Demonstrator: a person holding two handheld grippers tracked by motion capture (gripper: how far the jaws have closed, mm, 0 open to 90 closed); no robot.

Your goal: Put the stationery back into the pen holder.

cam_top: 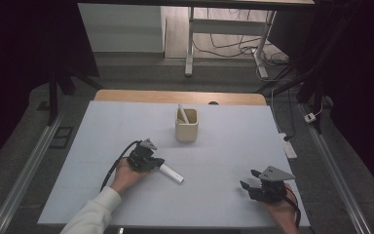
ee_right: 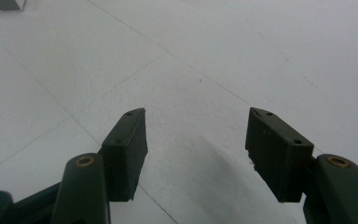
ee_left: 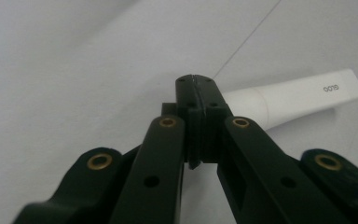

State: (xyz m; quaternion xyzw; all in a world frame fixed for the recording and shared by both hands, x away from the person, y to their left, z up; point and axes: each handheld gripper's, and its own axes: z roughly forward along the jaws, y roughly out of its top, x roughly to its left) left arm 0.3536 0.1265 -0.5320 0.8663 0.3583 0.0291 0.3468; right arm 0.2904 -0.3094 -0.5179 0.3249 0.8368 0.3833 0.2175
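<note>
Up close, white tube [ee_left: 298, 100] lettering — behind left gripper [ee_left: 196, 88].

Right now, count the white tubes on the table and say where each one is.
2. One white tube lies flat on the table beside the left gripper, whose jaws are shut. The other tube leans inside the beige cup. The cup may hide more.

Dim overall, with the room's edges falling to near black in the high view. The pale grey rectangular table top [cam_top: 224, 146] is evenly lit from above, without glare. Soft shadows lie under the black jaws (nearest parts blurred) in both gripper views.
</note>
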